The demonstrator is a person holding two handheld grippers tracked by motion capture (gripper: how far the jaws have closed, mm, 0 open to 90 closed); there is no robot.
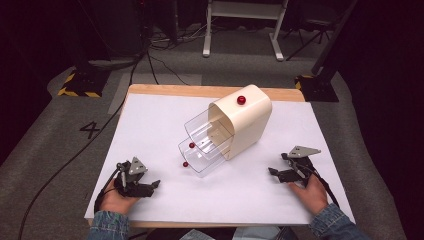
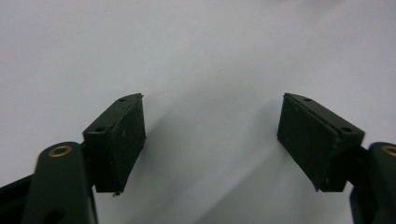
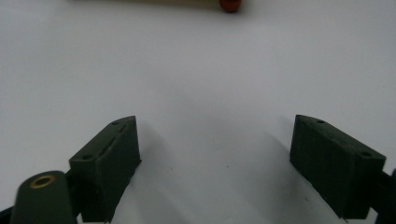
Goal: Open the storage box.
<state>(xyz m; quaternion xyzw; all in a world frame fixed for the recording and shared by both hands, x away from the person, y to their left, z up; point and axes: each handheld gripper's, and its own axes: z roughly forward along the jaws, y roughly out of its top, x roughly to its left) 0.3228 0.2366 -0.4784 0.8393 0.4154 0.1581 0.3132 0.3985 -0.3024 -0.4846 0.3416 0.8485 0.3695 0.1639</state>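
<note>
Your drawer unit (image 1: pixel 240 127) sits mid-table, its two clear drawers (image 1: pixel 202 145) pulled out toward your left gripper (image 1: pixel 145 186), which is the nearer one. The right gripper (image 1: pixel 280 172) rests well off to the side. Both sets of jaws are spread wide, holding nothing.

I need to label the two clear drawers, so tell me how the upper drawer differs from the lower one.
The upper drawer sits pulled out less than the lower drawer, whose front reaches closer to the person. The upper drawer's red knob lies higher and farther back than the lower drawer's red knob. Both are clear plastic, look empty, stand open, and slide out of the same cream cabinet.
</note>
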